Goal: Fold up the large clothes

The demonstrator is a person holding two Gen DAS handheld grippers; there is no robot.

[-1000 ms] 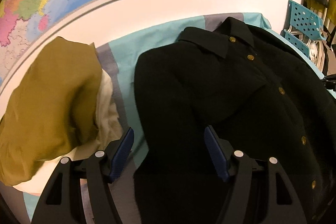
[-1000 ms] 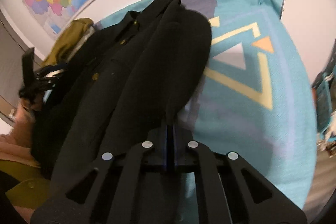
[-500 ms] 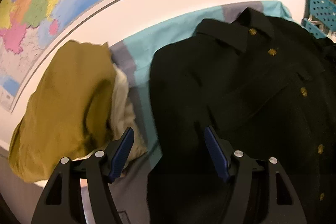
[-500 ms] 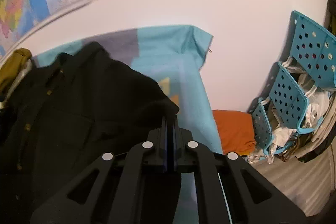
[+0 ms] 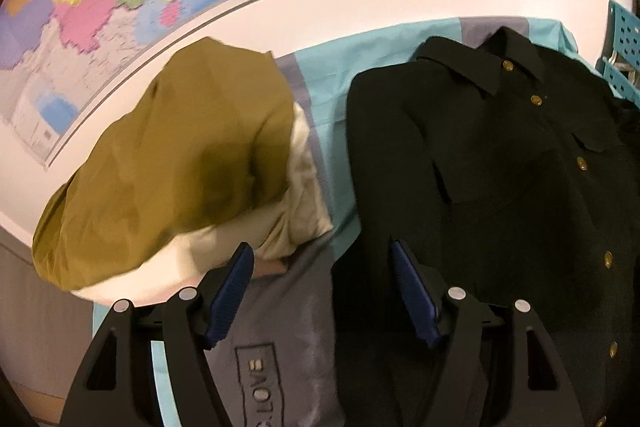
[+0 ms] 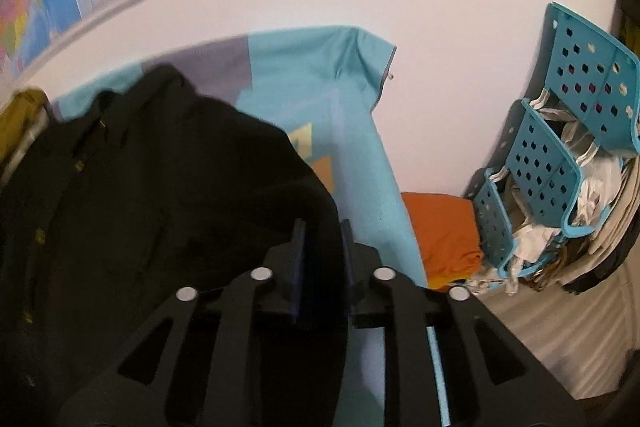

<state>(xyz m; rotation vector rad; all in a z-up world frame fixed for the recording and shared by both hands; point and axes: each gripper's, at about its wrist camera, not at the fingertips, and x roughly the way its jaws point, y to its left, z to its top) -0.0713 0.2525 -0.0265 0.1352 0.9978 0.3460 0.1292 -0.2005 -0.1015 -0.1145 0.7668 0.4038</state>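
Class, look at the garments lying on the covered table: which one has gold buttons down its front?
The black jacket, spread flat with its collar toward the wall. The olive garment beside it is bundled up over a cream one; neither shows buttons.

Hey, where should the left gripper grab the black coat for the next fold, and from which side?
Probably the black coat is best taken at its left edge, the sleeve side beside the olive garment. That edge lies flat on the teal sheet, so the open left gripper can come in low from the olive side and pinch it.
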